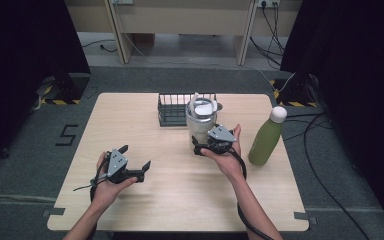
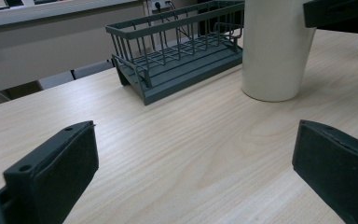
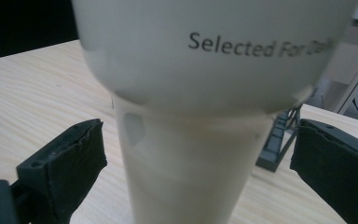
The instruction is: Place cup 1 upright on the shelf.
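Right gripper view, cream tumbler (image 3: pixel 191 154) printed "Selected For", between spread jaws, left gripper (image 1: pixel 136 161) jaws apart.

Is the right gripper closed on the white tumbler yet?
No, open. The right gripper has its jaws spread either side of the upright white tumbler, with gaps visible.

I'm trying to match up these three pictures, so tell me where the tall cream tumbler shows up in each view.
High view: the cream tumbler stands at table centre, just in front of the wire rack, with the right hand-held gripper at its base.
Left gripper view: upper right, cut off by the top edge.
Right gripper view: close up at centre, between the open jaws.
Shared landmark: the wire rack, behind the tumbler in all three.
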### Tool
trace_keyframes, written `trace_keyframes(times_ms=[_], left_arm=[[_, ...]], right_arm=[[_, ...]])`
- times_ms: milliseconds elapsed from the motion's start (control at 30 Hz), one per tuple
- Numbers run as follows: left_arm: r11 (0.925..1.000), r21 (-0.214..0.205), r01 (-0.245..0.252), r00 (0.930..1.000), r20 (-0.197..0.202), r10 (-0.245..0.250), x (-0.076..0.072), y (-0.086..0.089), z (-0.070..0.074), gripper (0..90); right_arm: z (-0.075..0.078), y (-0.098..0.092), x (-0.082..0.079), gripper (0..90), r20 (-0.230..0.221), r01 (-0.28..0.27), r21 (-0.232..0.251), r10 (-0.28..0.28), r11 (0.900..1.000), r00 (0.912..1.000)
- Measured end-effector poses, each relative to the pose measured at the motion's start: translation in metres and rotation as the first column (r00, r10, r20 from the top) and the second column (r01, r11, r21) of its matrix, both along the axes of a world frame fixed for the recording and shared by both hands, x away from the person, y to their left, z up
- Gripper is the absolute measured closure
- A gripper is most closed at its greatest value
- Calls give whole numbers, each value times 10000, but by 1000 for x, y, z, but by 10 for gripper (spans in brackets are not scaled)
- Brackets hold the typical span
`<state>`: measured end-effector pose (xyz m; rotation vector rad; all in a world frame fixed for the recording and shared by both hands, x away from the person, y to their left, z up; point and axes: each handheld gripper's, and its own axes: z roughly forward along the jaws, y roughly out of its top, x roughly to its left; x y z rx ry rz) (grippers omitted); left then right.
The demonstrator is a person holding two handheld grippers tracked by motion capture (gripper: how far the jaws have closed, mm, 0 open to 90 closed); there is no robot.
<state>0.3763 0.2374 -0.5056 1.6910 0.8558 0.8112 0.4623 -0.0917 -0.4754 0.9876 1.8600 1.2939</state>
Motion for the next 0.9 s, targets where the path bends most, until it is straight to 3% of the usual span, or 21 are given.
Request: trace_keyframes(times_ms=[200,367,533,767,900], left_arm=[[10000,23,84,10000,-30,-84,0,-1,-1,0],[10000,-14,60,10000,-63,-60,0,0,-1,0],[9999,-22,98,9999,-82,-98,-1,1,-2,0],[9995,42,315,9995,-26,-315,-1,2,-2,10],[9993,-194,333,9993,-142,-336,-1,0,-2,10]], right_arm=[[-3,4,12,24,39,-15,170,14,9999,10000],[-8,10,22,24,200,-101,42,100,9999,9997],[-12,15,27,53,248,-224,-58,225,9997,9994],[-10,13,30,92,290,-453,159,448,9988,9986],[-9,13,30,96,122,-447,229,444,9987,9989]])
